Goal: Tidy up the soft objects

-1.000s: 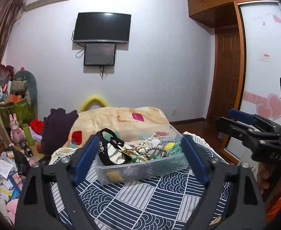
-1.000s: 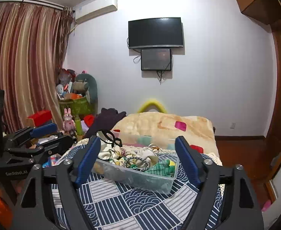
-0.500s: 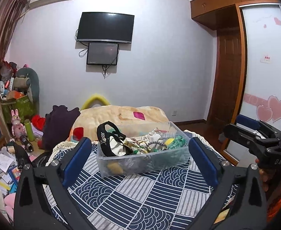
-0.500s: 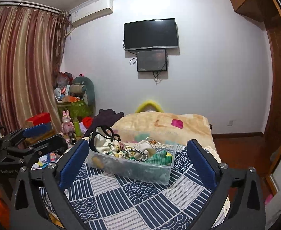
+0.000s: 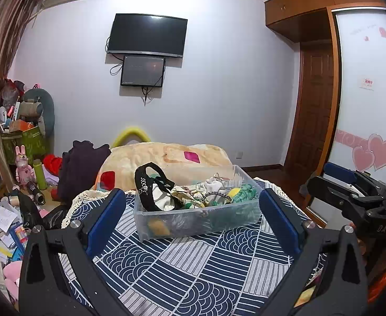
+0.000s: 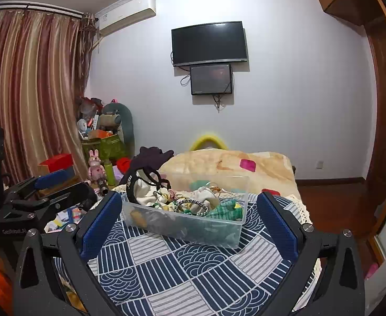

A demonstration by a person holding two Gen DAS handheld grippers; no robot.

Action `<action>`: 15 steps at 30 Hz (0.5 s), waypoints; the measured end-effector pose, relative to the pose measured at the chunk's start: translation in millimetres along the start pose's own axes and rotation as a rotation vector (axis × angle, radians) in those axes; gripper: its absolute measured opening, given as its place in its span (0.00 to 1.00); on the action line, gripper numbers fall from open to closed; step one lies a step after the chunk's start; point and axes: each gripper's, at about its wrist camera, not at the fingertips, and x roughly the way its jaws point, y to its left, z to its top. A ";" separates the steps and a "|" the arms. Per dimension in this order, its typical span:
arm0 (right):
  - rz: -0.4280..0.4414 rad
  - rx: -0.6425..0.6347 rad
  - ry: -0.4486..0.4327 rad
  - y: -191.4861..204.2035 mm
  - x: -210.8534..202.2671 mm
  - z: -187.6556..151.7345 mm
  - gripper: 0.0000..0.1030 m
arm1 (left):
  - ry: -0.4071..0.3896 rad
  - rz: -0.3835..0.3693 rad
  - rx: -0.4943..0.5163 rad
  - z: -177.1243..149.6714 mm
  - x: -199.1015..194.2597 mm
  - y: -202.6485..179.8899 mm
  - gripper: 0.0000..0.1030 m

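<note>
A clear plastic bin (image 5: 198, 218) (image 6: 193, 226) sits on a blue patterned cloth (image 5: 182, 266) (image 6: 182, 268). It holds a black headband (image 5: 143, 184) (image 6: 132, 184), a beaded band (image 5: 216, 196) (image 6: 190, 205), green knit fabric (image 5: 245, 191) (image 6: 227, 209) and pale cloth pieces (image 5: 214, 183). My left gripper (image 5: 190, 202) is open and empty, back from the bin's near side. My right gripper (image 6: 189, 208) is open and empty, back from the bin too. Each gripper shows at the edge of the other's view.
A cream blanket (image 5: 166, 158) lies behind the bin. A dark purple garment (image 5: 82, 163) hangs at its left. Toys, papers and a green box (image 5: 24, 142) clutter the floor at left. A wardrobe (image 5: 364, 105) stands at right.
Both grippers have pulled back from the bin and risen a little. Both pairs of fingers stand wider apart around the bin than a second ago.
</note>
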 end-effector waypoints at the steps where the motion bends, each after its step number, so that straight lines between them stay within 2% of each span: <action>1: 0.000 -0.001 0.001 0.2 -0.1 0.2 0.99 | 0.000 0.000 0.002 -0.2 -0.2 -0.4 1.00; 15: 0.008 0.000 0.002 3.0 -0.1 0.4 1.00 | 0.001 -0.010 0.025 -1.5 -3.2 -3.9 1.00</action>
